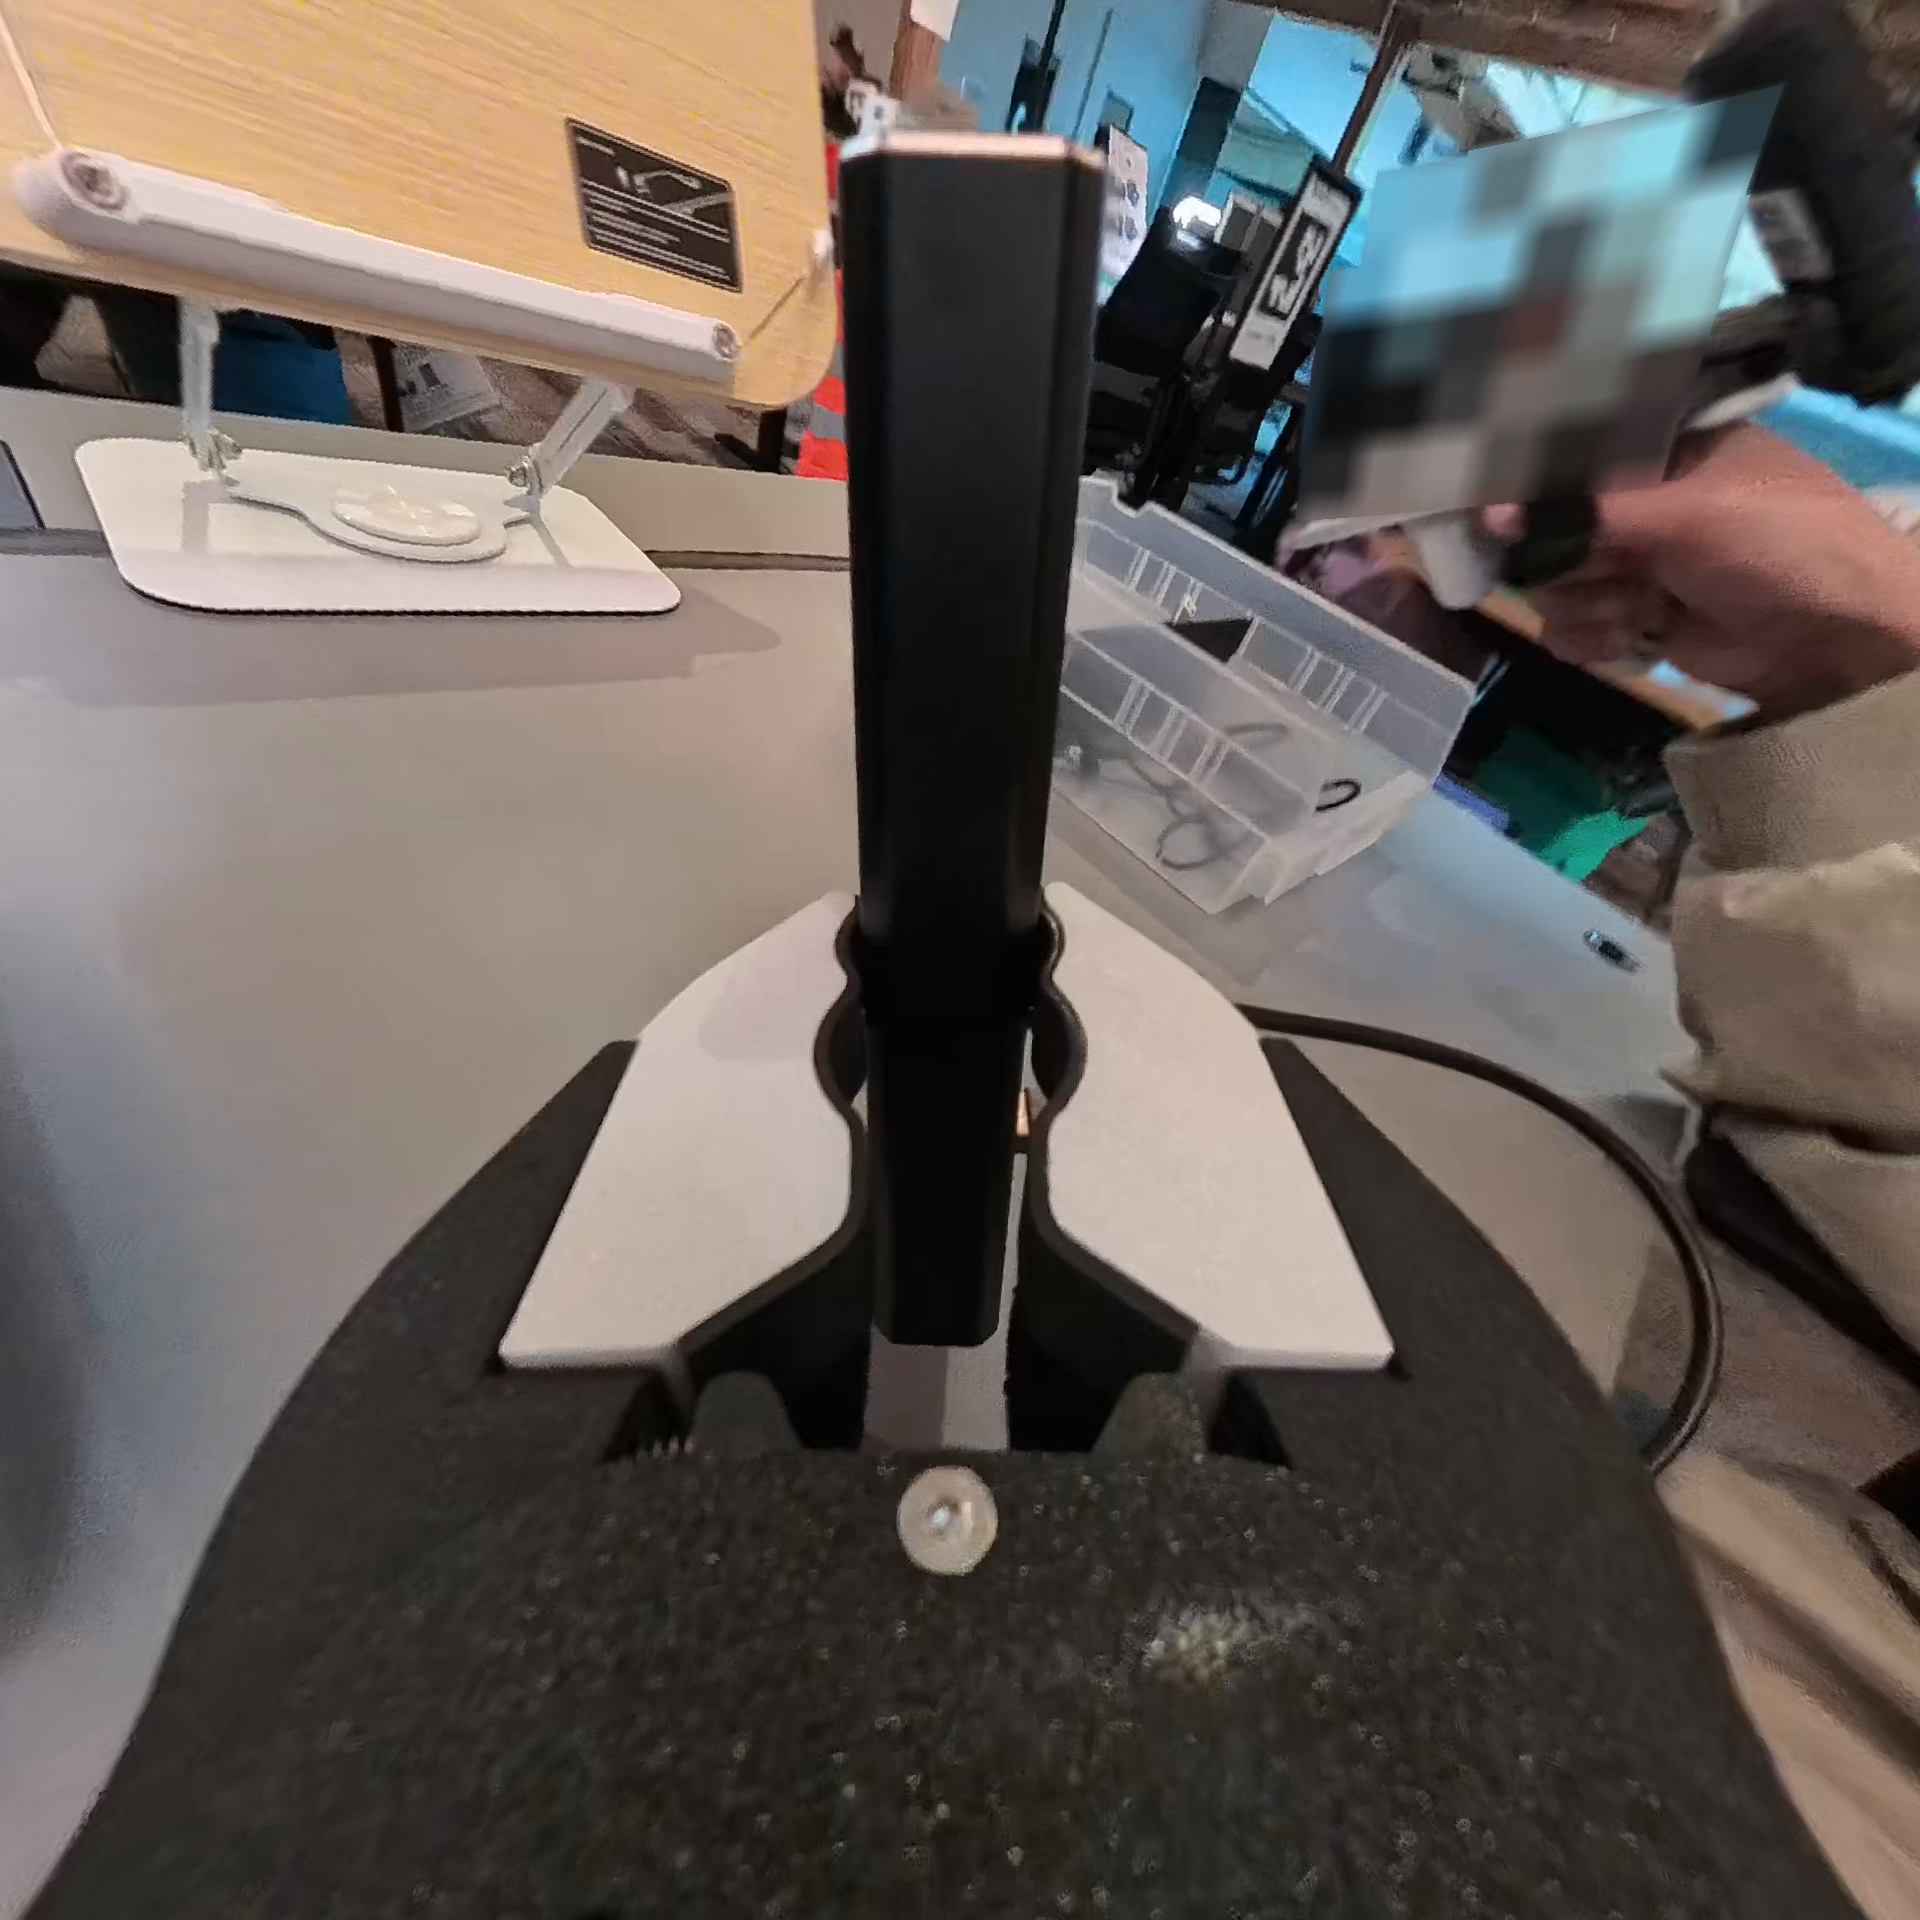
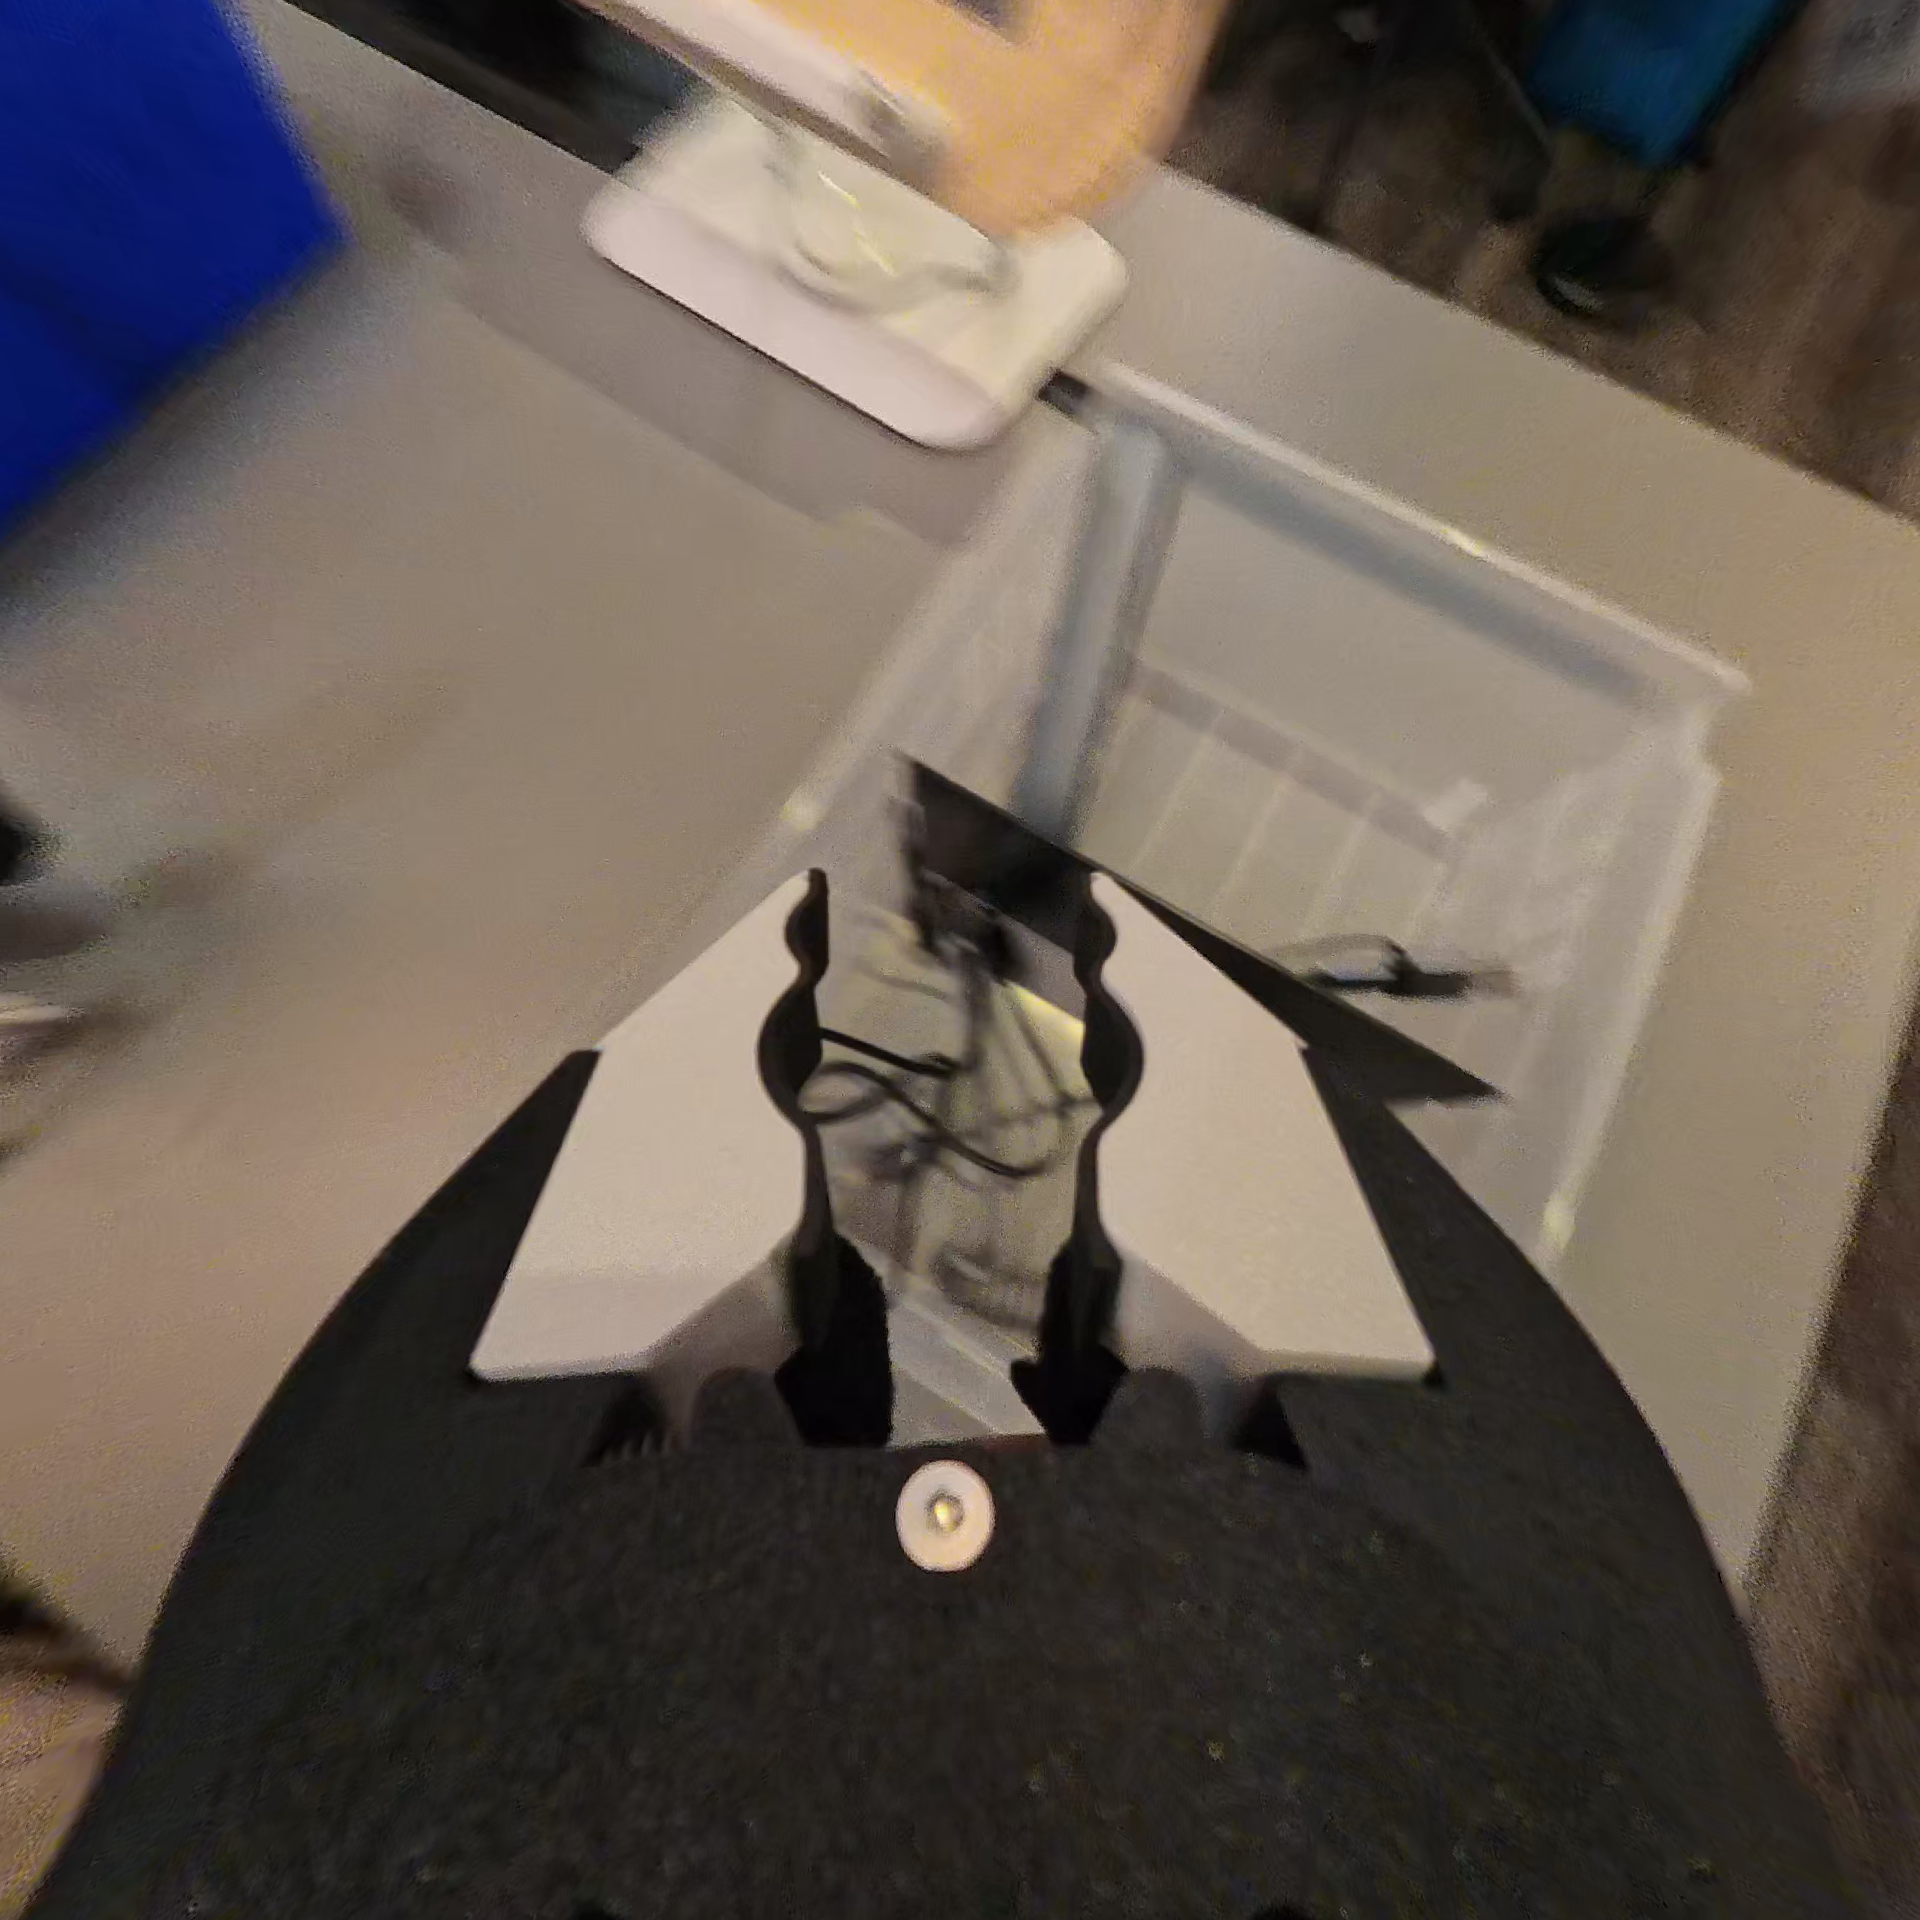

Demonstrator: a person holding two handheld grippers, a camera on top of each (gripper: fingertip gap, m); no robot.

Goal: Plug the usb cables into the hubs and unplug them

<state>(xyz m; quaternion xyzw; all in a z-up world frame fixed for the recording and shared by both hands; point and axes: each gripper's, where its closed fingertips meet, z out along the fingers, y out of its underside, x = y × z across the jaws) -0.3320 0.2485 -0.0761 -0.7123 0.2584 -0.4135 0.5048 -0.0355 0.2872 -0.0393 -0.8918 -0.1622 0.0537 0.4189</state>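
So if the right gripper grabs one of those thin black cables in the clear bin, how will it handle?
Probably floppy: the black cables lie in loose curls in the clear bin. Likely light, being thin. They overlap, so one may drag its neighbours. The right gripper hovers above, open.

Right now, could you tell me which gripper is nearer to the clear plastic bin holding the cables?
The right. The right gripper hangs open directly over the clear plastic bin, pointing down at its cables. The left gripper sits off to the bin's side, shut on the black hub.
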